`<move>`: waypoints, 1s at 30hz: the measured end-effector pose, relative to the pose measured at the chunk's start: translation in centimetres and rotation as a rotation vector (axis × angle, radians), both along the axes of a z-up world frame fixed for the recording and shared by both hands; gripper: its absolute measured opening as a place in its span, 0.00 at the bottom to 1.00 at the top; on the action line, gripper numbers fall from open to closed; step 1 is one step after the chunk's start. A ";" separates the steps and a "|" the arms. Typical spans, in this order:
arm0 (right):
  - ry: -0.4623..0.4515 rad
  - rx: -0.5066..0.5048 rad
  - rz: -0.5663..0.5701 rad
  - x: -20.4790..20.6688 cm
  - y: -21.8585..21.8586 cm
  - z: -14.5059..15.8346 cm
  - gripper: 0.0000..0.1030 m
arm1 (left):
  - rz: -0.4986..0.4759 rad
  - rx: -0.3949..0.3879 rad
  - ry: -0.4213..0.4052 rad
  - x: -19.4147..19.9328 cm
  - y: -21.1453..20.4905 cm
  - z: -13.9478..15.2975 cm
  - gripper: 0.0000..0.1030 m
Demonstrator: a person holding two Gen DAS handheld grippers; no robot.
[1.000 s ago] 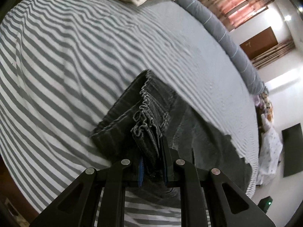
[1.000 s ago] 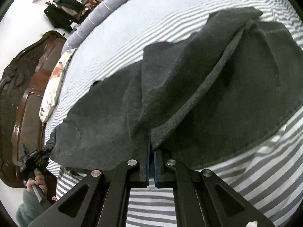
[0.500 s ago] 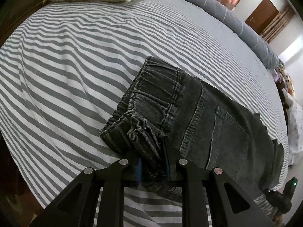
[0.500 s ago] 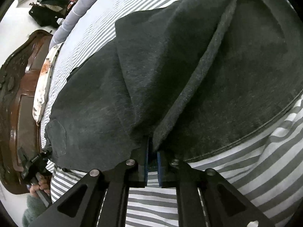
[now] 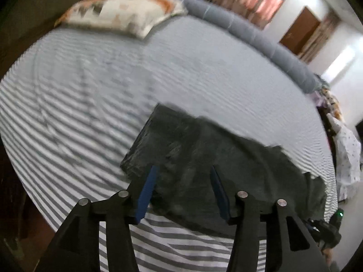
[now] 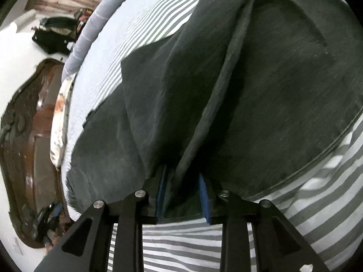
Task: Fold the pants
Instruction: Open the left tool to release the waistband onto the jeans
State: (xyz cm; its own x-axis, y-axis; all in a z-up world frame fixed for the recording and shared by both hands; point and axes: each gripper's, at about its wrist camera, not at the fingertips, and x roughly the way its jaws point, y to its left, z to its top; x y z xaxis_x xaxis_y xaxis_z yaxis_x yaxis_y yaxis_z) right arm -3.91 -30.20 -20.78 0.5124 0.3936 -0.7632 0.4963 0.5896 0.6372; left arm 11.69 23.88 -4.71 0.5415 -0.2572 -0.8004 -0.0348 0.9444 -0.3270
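Dark grey denim pants [image 5: 204,158] lie folded lengthwise on the grey-and-white striped bed [image 5: 79,104]. My left gripper [image 5: 183,172] is open, its blue pads spread over the waistband end, with nothing held. In the right wrist view the pants [image 6: 261,86] fill most of the frame, with a raised seam ridge running up the middle. My right gripper [image 6: 181,176] is open, its pads on either side of a fold of cloth at the near edge, not clamped on it.
A patterned pillow [image 5: 122,13] lies at the head of the bed, with a long grey bolster [image 5: 249,36] along the far side. A dark carved wooden headboard [image 6: 25,136] stands on the left in the right wrist view. Clothes [image 5: 347,158] lie past the bed's right edge.
Both grippers have opened and let go of the pants. The waistband has dropped flat onto the bed. The left view is blurred from motion.
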 end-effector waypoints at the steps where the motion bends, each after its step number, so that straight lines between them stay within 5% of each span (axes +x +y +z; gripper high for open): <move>1: -0.002 0.013 -0.009 0.0 -0.3 -0.1 0.26 | -0.013 0.008 -0.025 -0.4 -0.5 0.9 0.55; 6: -0.018 0.068 -0.062 0.1 -2.6 -0.4 0.26 | -0.142 0.045 -0.095 -2.4 -5.5 3.5 0.58; 13: -0.054 0.103 -0.091 0.7 -6.0 0.3 0.26 | -0.397 -0.004 -0.076 -4.3 -16.4 2.2 0.58; 18: -0.060 0.116 -0.092 1.2 -8.2 0.5 0.26 | -0.558 -0.076 0.021 -6.4 -24.7 -0.1 0.58; 23: -0.054 0.132 -0.074 1.8 -9.6 -0.1 0.26 | -0.593 -0.167 0.164 -8.2 -29.8 -2.9 0.58; 30: -0.053 0.177 -0.025 3.3 -10.0 -0.7 0.22 | -0.764 0.095 0.035 -12.6 -34.7 -4.3 0.58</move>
State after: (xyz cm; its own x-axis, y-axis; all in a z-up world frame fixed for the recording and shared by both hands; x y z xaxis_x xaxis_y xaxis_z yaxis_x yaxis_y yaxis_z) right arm -0.66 -40.16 -21.47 0.5611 0.5063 -0.6549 0.4725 0.4537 0.7556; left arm -0.90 -10.82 -9.00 0.2148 -0.4787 -0.8513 0.6293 0.7344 -0.2542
